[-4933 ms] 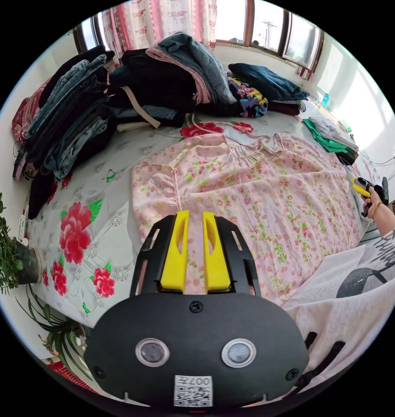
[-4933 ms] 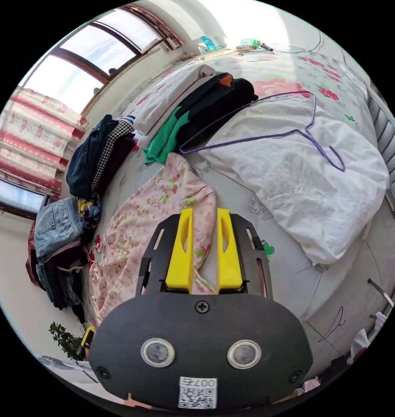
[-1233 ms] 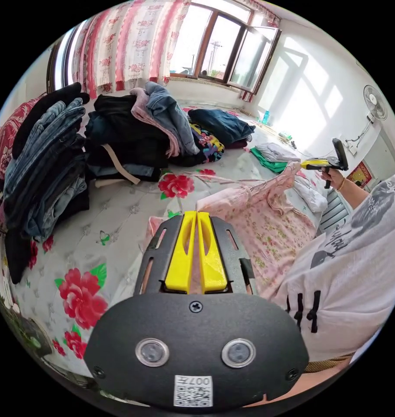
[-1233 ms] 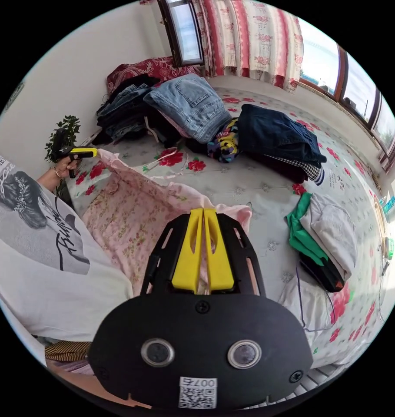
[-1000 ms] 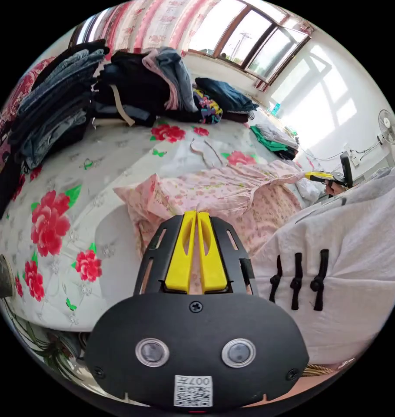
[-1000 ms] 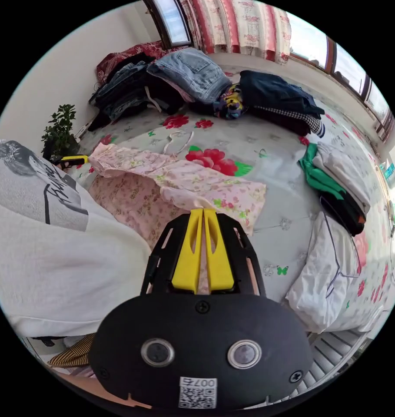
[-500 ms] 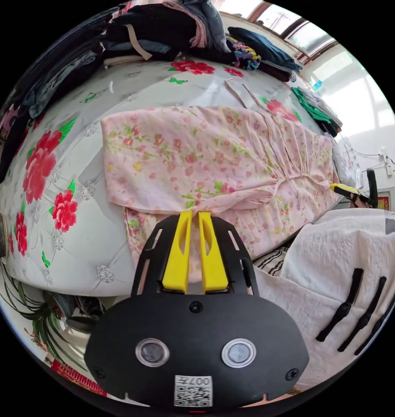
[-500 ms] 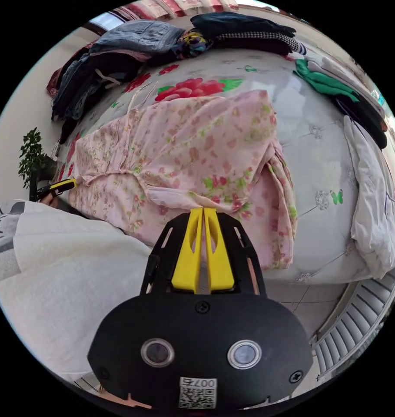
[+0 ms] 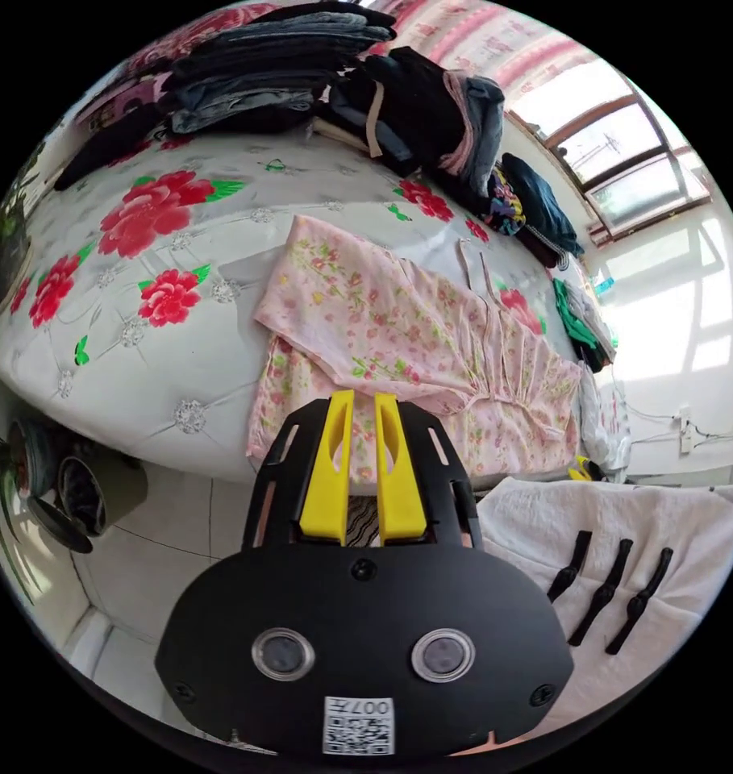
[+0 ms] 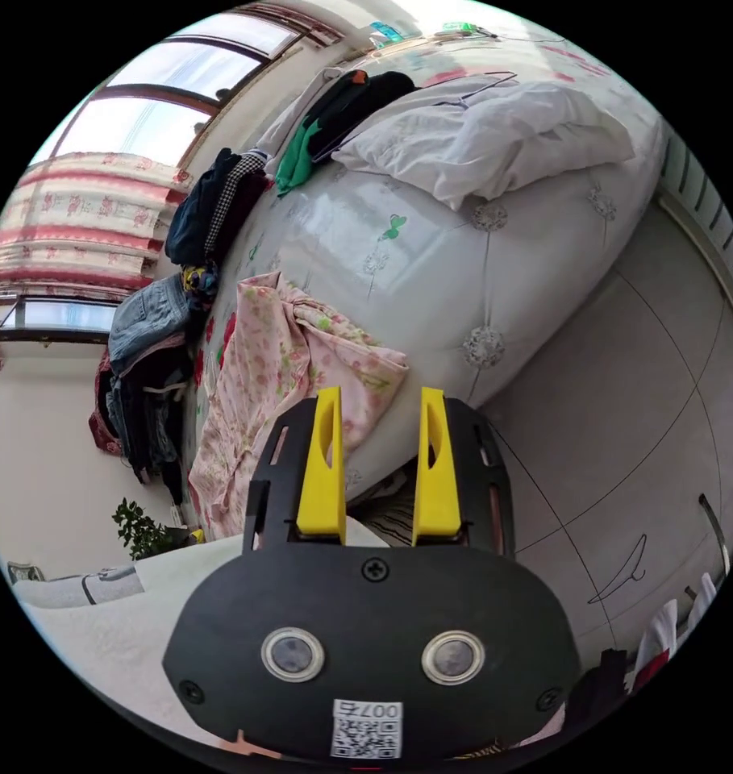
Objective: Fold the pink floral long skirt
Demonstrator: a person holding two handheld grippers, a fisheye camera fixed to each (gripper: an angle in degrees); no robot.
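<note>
Left gripper (image 9: 363, 399) off the near bed edge, jaws parted by a narrow gap, nothing between them, tips over the hanging hem of the pink floral skirt (image 9: 398, 339). Right gripper (image 10: 380, 395) also clear of the cloth, jaws spread wide, empty, aimed at the mattress side just beside the skirt's bunched end (image 10: 301, 355). Skirt folded over itself along the front edge of the bed (image 9: 124, 355), lower layer draping over the edge. White top (image 9: 624, 556) of the person close by at lower right of left gripper view. Beyond the skirt in left gripper view: stacked dark clothes and jeans (image 9: 301, 81), window (image 9: 616, 161). Right gripper view adds tiled floor (image 10: 624, 403), white pillow (image 10: 495, 137), green garment (image 10: 297, 161), potted plant (image 10: 140, 528), pink-striped curtain (image 10: 84, 218).
</note>
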